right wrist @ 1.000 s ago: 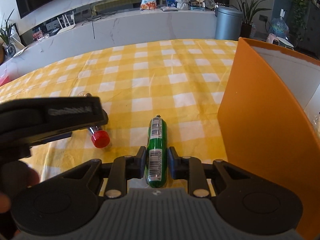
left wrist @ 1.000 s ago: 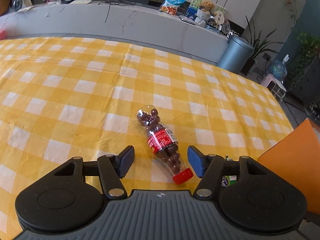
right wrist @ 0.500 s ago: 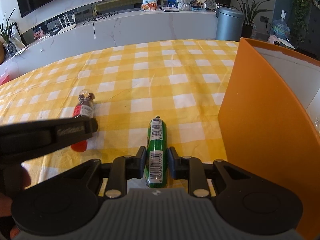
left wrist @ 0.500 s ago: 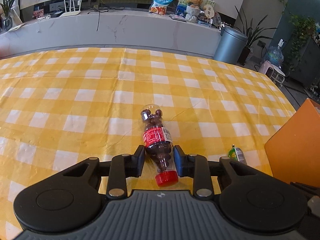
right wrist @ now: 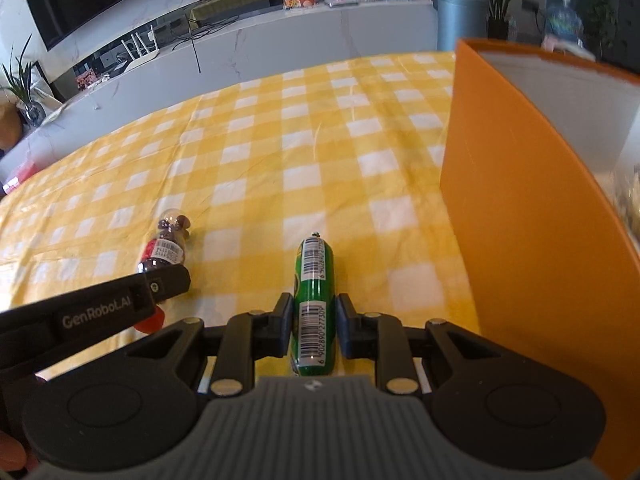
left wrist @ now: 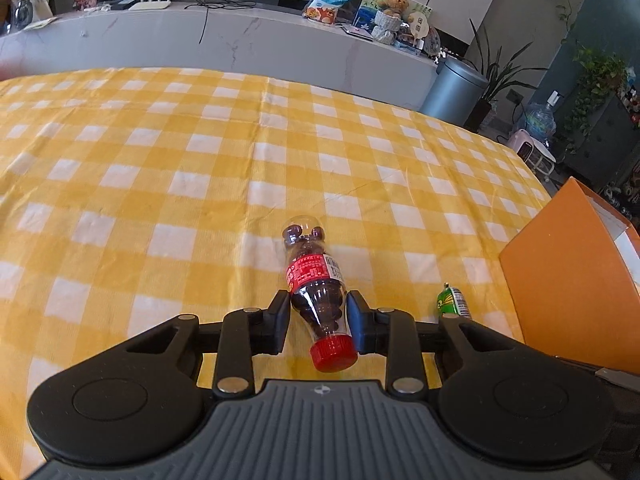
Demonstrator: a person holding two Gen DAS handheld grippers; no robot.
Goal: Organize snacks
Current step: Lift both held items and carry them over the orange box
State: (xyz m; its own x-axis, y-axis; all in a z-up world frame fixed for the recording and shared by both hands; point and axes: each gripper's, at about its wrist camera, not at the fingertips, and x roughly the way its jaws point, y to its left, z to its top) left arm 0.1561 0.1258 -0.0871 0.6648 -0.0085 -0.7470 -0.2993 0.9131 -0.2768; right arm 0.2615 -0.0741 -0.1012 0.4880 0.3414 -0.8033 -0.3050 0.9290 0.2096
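Beside orange box [right wrist: 532, 216], right tool [right wrist: 313, 320] gripping sausage [right wrist: 314, 300]

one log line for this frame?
left gripper: shut on bottle | right gripper: shut on sausage | box: right, open

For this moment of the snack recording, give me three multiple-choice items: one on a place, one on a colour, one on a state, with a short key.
1. Where does the orange box stand relative to the green sausage stick?
A. to its right
B. to its left
C. under it

2. What colour is the cap of the small bottle of chocolate balls?
A. blue
B. red
C. white

3. What is the left gripper doing?
A. standing open over bare cloth
B. gripping the orange box
C. closed on the small bottle

Key:
1 A, the box fills the right side of the right wrist view.
2 B, the red cap points at the left camera.
3 C, both pads press the bottle's lower body.
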